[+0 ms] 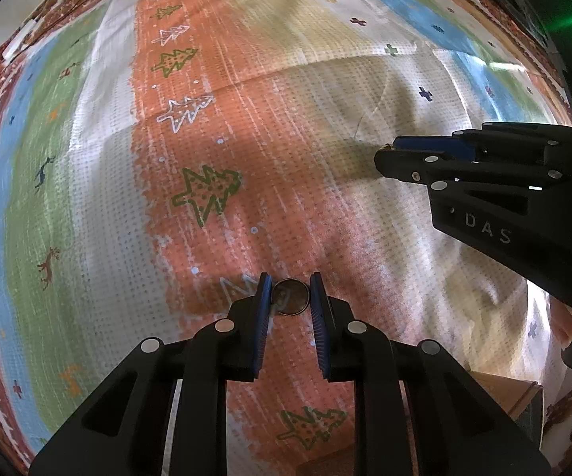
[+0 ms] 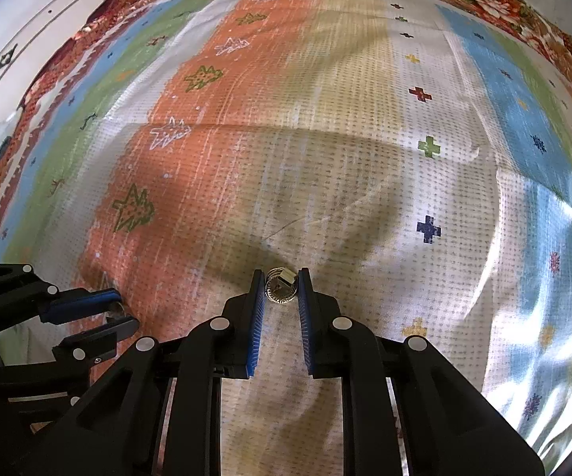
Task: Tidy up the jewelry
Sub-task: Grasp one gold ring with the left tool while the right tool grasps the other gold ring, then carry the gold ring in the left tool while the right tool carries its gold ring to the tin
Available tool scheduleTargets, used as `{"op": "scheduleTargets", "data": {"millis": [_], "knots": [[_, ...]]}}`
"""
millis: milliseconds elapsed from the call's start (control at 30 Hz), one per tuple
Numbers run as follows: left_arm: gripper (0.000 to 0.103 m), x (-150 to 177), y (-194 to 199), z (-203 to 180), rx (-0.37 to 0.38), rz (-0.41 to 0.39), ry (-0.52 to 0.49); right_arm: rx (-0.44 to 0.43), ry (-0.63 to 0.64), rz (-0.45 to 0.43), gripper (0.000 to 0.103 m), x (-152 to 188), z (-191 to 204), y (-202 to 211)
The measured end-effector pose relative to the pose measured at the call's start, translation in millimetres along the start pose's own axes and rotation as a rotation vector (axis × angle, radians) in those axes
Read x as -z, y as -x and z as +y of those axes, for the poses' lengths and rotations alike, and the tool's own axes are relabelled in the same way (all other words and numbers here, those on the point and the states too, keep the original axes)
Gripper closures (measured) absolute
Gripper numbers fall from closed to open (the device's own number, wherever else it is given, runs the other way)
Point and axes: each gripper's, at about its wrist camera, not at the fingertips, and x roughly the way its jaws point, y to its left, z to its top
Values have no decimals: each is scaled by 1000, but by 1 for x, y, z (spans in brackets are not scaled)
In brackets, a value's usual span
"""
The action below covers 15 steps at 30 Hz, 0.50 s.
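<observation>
In the left wrist view my left gripper (image 1: 289, 283) points down at the cloth, its blue pads closed on a dark round ring (image 1: 291, 298) that rests on the orange band. In the right wrist view my right gripper (image 2: 281, 277) is shut on a silvery ring with a square stone (image 2: 282, 287), over the white part of the cloth. Each gripper also shows in the other's view: the right gripper (image 1: 385, 153) at the right with a gold glint at its tips, the left gripper (image 2: 125, 310) at the lower left with a shiny bit between its fingers.
Everything lies on a striped cloth (image 1: 206, 127) printed with trees, deer and crosses, creased across the middle. A cardboard box corner (image 1: 523, 392) sits at the lower right. A hand (image 1: 571, 317) holds the right gripper. A white cabinet door (image 2: 28, 39) stands beyond the cloth.
</observation>
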Motion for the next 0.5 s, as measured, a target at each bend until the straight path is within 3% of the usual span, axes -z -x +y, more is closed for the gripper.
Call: {"op": "scheduleTargets", "data": {"millis": [500], "knots": [[84,5,26,17,-2,-69,58,-23,-1,-56,87,7,3,26]]}}
